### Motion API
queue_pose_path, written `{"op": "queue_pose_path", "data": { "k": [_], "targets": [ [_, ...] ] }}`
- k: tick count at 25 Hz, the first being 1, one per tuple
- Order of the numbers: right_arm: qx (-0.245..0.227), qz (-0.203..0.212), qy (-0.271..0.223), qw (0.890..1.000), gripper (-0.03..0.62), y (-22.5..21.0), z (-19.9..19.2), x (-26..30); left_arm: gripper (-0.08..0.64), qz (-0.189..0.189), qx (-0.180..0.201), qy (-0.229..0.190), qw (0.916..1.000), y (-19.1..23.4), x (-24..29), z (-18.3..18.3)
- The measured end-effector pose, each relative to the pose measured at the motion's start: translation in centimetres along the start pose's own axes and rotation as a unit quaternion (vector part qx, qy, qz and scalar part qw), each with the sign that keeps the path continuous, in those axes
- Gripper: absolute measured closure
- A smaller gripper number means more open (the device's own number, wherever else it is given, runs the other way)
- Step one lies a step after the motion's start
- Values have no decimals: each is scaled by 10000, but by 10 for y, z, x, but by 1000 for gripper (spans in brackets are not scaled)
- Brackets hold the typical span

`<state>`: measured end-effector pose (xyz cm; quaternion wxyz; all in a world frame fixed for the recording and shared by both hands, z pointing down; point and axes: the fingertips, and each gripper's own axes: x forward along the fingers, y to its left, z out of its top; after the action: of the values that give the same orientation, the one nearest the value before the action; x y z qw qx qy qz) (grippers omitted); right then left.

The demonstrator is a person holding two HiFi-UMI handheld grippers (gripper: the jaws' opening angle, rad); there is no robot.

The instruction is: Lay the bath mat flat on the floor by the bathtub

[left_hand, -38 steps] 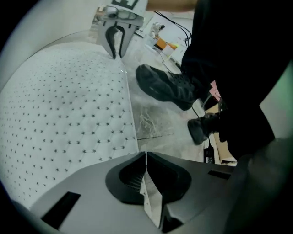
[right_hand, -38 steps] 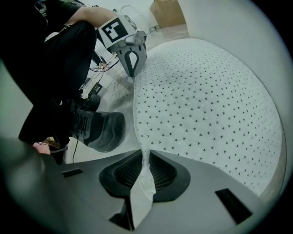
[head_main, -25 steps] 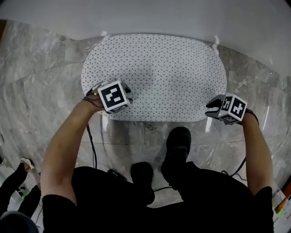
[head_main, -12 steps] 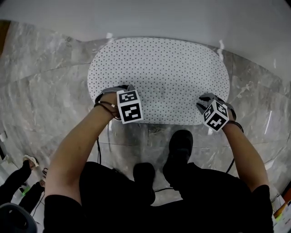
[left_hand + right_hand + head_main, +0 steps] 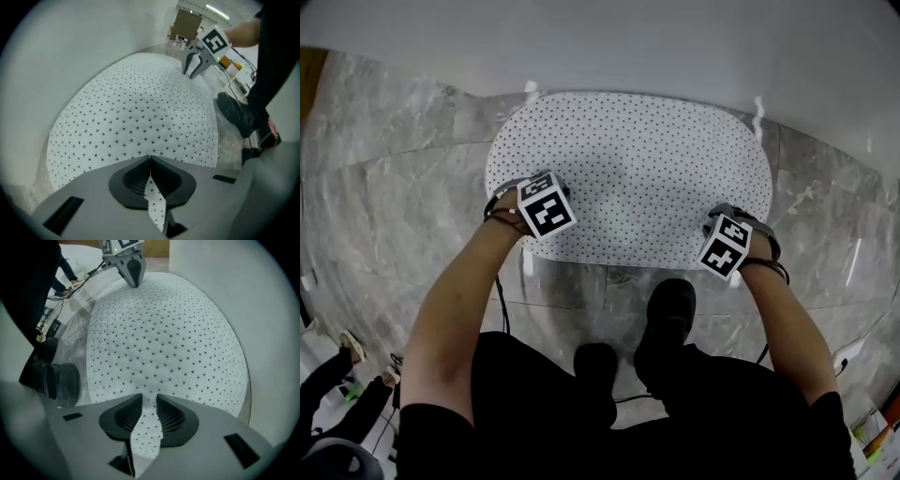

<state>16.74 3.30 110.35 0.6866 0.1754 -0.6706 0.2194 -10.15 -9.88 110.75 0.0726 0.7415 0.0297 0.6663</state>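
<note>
Right gripper (image 5: 733, 234) slid onto the mat's (image 5: 647, 159) near edge, pinching it; left gripper (image 5: 534, 202) just shut there too. Mat looks flat; only letting go is left.

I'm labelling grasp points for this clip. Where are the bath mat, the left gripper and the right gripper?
bath mat (image 5: 637, 159), head view, middle of its dotted top.
left gripper (image 5: 150, 159), left gripper view, midway between its fingertips.
right gripper (image 5: 149, 395), right gripper view, midway between its fingertips.
</note>
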Motion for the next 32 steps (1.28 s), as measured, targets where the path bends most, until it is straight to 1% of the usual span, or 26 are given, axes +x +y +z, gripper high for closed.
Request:
{"op": "queue_pose_path", "data": {
  "k": [2, 5, 6, 8, 10, 11, 12, 13, 14, 15, 16, 17, 18, 20, 21, 22, 23, 24, 26, 27, 29, 31, 32],
  "targets": [
    [116, 1, -141, 9998, 481, -1, 0, 1, 546, -101, -106, -75, 9999, 1, 1, -2],
    [273, 56, -360, 9990, 482, -1, -1, 1, 546, -181, 207, 41, 9996, 1, 1, 0],
    [283, 62, -372, 9989, 482, -1, -1, 1, 546, -224, 252, 105, 9994, 0, 1, 0],
    [222, 128, -305, 9992, 482, 3, -2, 1, 546, -324, 186, 213, 9991, -1, 1, -1],
    [35, 339, -220, 9992, 487, 3, -5, -1, 548, -308, 11, 248, 9992, -2, -1, 0],
    [-50, 458, -205, 9987, 500, 0, -6, -5, 549, -190, -127, 218, 9995, 0, -4, 1],
    [-68, 527, -214, 9984, 534, -5, -7, -12, 549, 16, -296, 140, 9995, 5, -11, 3],
    [0, 520, -259, 9983, 549, -11, -6, -23, 549, 280, -508, -16, 9983, 11, -23, 6],
    [154, 450, -364, 9982, 555, -18, -3, -39, 549, 546, -791, -279, 9950, 18, -42, 10],
    [394, 361, -549, 9971, 557, -25, 2, -59, 549, 761, -1145, -641, 9884, 24, -65, 17],
    [720, 305, -824, 9935, 558, -30, 9, -82, 549, 902, -1514, -1043, 9788, 25, -91, 22],
    [1110, 316, -1178, 9863, 561, -33, 17, -107, 549, 986, -1820, -1404, 9682, 21, -119, 25],
    [1513, 394, -1577, 9750, 561, -34, 26, -134, 549, 1056, -2024, -1672, 9591, 15, -146, 25],
    [2204, 552, -2265, 9472, 563, -38, 39, -187, 549, 1205, -2267, -1990, 9458, 1, -199, 22],
    [2430, 545, -2461, 9367, 563, -38, 42, -212, 551, 1238, -2399, -2118, 9393, -7, -223, 21],
    [2539, 483, -2555, 9316, 563, -35, 43, -237, 551, 1231, -2548, -2249, 9324, -16, -248, 21],
    [2515, 398, -2576, 9321, 565, -29, 44, -260, 551, 1205, -2686, -2375, 9257, -26, -272, 21],
    [2373, 316, -2561, 9365, 565, -20, 47, -282, 551, 1191, -2791, -2484, 9199, -35, -296, 21],
    [1926, 229, -2547, 9474, 565, 1, 58, -323, 551, 1230, -2926, -2654, 9104, -49, -341, 23],
    [1726, 224, -2572, 9505, 565, 10, 65, -343, 551, 1266, -2998, -2739, 9050, -53, -363, 24],
    [1522, 238, -2668, 9514, 565, 23, 76, -379, 551, 1331, -3193, -2929, 8914, -57, -403, 29],
    [1502, 228, -2787, 9483, 565, 33, 85, -414, 551, 1338, -3395, -3093, 8782, -63, -439, 35],
    [1501, 220, -2855, 9463, 565, 38, 89, -432, 549, 1324, -3473, -3158, 8730, -68, -456, 38]
  ]
}}
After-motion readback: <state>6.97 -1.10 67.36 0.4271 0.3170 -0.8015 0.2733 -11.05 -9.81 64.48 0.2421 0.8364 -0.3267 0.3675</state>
